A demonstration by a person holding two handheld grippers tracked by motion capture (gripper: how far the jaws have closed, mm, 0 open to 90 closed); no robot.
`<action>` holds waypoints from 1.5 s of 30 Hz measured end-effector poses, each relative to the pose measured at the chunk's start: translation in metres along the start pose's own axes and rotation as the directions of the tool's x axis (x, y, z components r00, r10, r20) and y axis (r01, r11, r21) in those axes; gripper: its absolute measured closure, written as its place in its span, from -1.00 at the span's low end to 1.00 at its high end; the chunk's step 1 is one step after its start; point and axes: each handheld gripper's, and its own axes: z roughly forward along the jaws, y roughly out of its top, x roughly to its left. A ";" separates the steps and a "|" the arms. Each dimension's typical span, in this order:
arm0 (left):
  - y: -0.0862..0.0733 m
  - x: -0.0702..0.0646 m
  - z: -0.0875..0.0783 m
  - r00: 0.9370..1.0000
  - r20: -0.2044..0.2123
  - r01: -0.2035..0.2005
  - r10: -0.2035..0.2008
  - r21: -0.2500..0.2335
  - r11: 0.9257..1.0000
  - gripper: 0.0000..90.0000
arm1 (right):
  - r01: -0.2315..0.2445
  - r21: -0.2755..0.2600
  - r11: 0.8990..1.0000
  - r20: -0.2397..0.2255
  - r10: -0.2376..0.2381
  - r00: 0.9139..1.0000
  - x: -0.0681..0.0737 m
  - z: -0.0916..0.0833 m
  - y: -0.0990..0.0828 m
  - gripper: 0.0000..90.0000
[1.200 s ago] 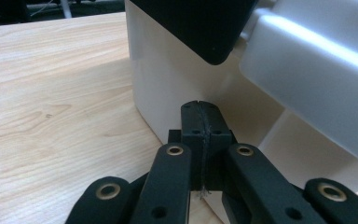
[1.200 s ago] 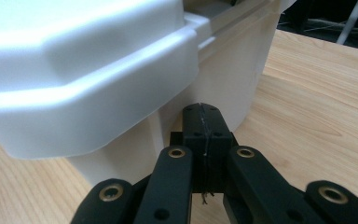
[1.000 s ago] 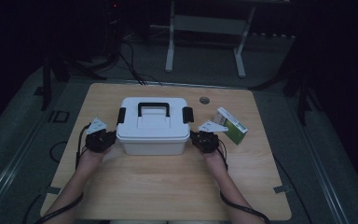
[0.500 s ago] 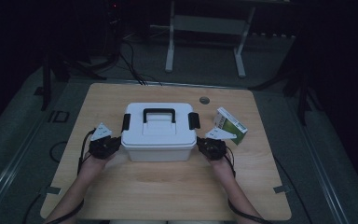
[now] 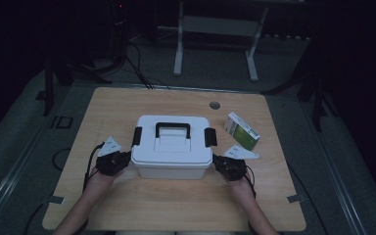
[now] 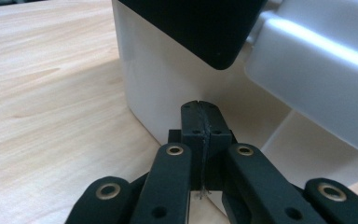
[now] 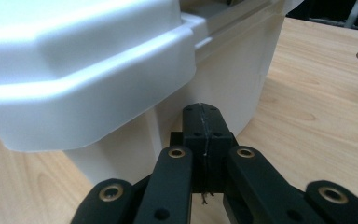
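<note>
We see the wooden surface [image 5: 176, 205] carrying the white lidded box [image 5: 172, 149] at its middle. The left claw [image 5: 122, 160] presses, jaws closed and empty, against the box's left wall; the right claw [image 5: 219, 162] does likewise at its right wall. A green carton [image 5: 242, 130] lies just right of the box.

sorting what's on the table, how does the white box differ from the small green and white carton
The white box is far bigger than the green and white carton. The white box has a black handle and black side latches; the carton has none. The white box sits square to the table edge at its middle, between the two shut grippers; the carton lies angled, off to the right. Both rest on the wooden table.
</note>
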 end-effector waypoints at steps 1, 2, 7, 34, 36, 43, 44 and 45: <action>-0.001 -0.002 -0.001 1.000 0.007 -0.007 0.007 0.000 1.000 0.99 | 0.000 0.000 1.000 0.000 0.000 1.000 0.000 0.000 0.000 1.00; -0.001 -0.002 -0.001 1.000 0.007 -0.007 0.007 0.000 1.000 0.99 | 0.000 0.000 1.000 0.000 0.000 1.000 0.000 0.000 0.000 1.00; -0.006 -0.014 -0.006 0.999 0.032 -0.009 0.009 0.001 1.000 0.99 | -0.019 -0.006 1.000 -0.004 0.019 1.000 0.003 -0.013 -0.007 1.00; -0.022 -0.037 -0.026 0.998 0.066 -0.014 0.014 -0.005 1.000 0.99 | -0.030 -0.006 1.000 -0.045 0.030 0.999 0.017 -0.038 -0.022 1.00; -0.023 -0.035 -0.026 0.997 0.075 -0.008 0.009 -0.009 1.000 0.98 | -0.025 -0.006 1.000 -0.049 0.025 0.998 0.017 -0.038 -0.022 1.00; -0.022 -0.034 -0.026 0.996 0.080 -0.028 0.028 -0.007 1.000 0.98 | -0.027 -0.011 1.000 -0.056 0.026 0.998 0.017 -0.039 -0.023 1.00; -0.022 -0.034 -0.026 0.996 0.082 -0.027 0.027 -0.006 1.000 0.98 | -0.024 -0.013 1.000 -0.052 0.023 0.998 0.018 -0.039 -0.024 1.00; -0.022 -0.033 -0.026 0.996 0.087 -0.022 0.023 -0.008 1.000 0.98 | -0.036 -0.009 0.999 -0.058 0.035 0.998 0.017 -0.039 -0.024 1.00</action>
